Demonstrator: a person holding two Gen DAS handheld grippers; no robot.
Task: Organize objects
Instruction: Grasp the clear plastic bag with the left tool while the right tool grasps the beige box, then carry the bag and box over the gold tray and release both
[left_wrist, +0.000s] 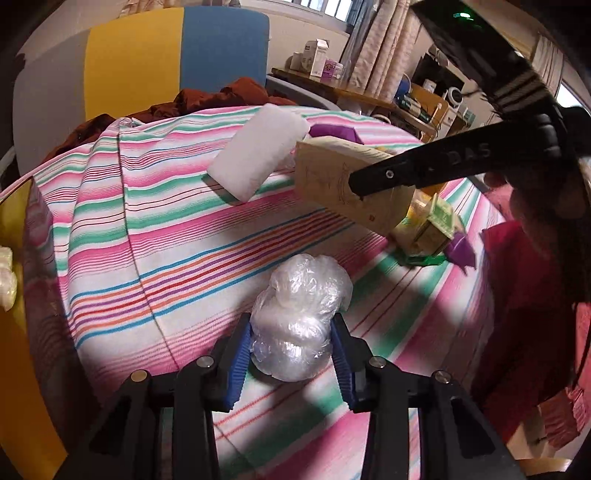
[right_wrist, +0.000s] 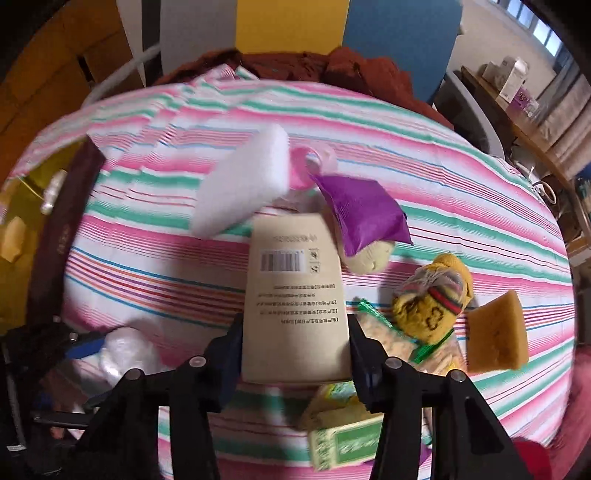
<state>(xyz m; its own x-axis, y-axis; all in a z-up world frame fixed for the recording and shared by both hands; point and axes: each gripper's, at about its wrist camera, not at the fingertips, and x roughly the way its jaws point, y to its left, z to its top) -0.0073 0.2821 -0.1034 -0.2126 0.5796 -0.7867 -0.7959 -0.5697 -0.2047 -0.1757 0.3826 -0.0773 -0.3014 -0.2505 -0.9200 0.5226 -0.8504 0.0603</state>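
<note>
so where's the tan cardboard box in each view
Left wrist view: the tan box is right of centre, raised off the striped cloth, clamped by the right tongs coming in from the right.
Right wrist view: the box fills the centre, barcode side up, between the tongs' fingers.
Shared landmark: the white foam block just up and left of the box.

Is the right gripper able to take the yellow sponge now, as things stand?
Probably not yet. The right gripper is shut on the beige box, so its jaws are full. The yellow sponge lies bare on the striped cloth with nothing on top, so the way looks free once the box is put down.
</note>
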